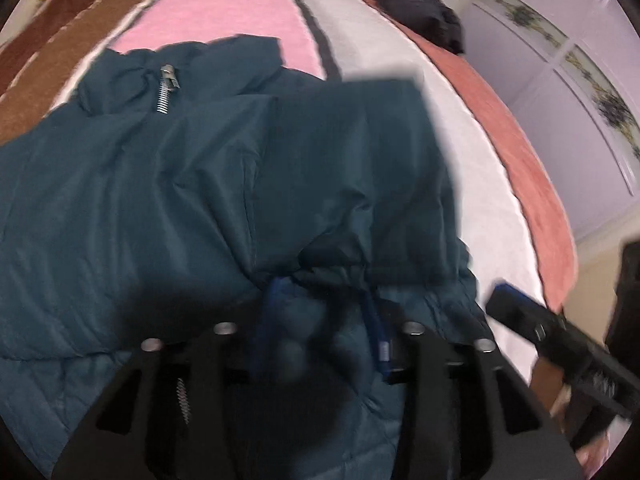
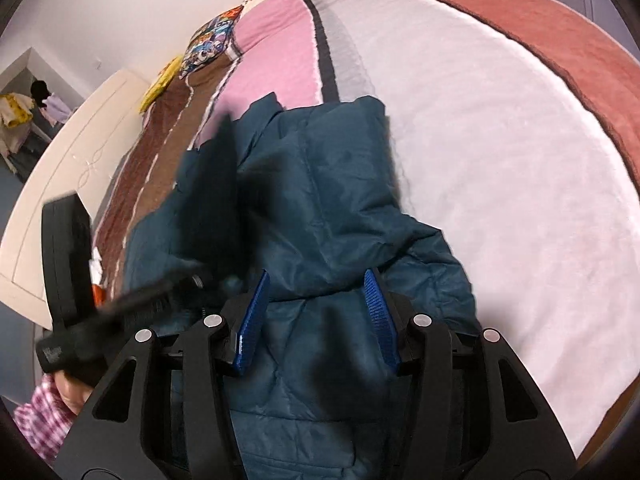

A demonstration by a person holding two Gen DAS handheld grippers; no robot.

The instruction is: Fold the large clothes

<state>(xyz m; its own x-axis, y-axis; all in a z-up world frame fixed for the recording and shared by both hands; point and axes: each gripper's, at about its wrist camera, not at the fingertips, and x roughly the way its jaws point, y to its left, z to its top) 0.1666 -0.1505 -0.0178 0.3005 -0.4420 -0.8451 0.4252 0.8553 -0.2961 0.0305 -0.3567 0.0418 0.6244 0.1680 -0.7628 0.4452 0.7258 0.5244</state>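
A big teal jacket (image 2: 320,216) lies on the bed (image 2: 500,168), over the pink and white stripes of the blanket. One sleeve (image 1: 352,152) is laid across the jacket's body, below the zipper (image 1: 166,88). So the folding looks partly done, at the sleeve step.

The left gripper (image 1: 320,320) is right over the sleeve's cuff. Its blue pads sit apart with bunched cloth between them, but blur makes it hard to say if they pinch it. The right gripper (image 2: 318,312) is low over the jacket too, and its blue pads (image 2: 252,320) stand wide apart, holding nothing.

Next, the person likely needs to let the sleeve lie flat and then take the bottom edge of the jacket to fold it up.

The bottom edge hides under the grippers. The other sleeve cannot be seen. Dark clothes (image 1: 416,4) sit far past the jacket, on the bed's red edge.
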